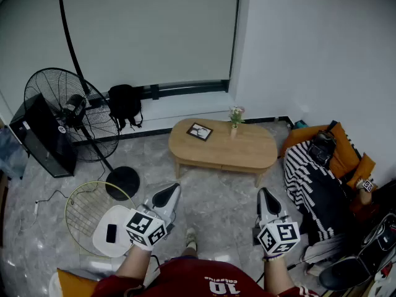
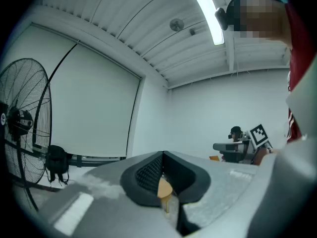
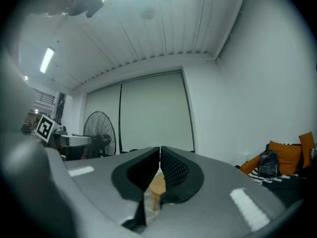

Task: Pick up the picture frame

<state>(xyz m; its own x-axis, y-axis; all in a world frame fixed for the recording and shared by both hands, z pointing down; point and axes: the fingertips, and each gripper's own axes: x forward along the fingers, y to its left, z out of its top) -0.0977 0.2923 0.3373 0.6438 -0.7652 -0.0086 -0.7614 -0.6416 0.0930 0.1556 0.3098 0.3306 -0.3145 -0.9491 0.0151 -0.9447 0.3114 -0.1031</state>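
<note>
Far across the floor, on the low table (image 1: 247, 150), the picture frame (image 1: 200, 131) lies flat near its left end. The left gripper (image 1: 168, 195) and right gripper (image 1: 266, 198) hover clenched and empty, well apart from it. This looks like the approach step, and the next move probably calls for stepping closer and parting the jaws.

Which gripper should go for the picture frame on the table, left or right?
Probably left. The picture frame lies toward the left of the table, nearer the left gripper; the flower vase stands right of it, toward the right gripper. Both are shut.
</note>
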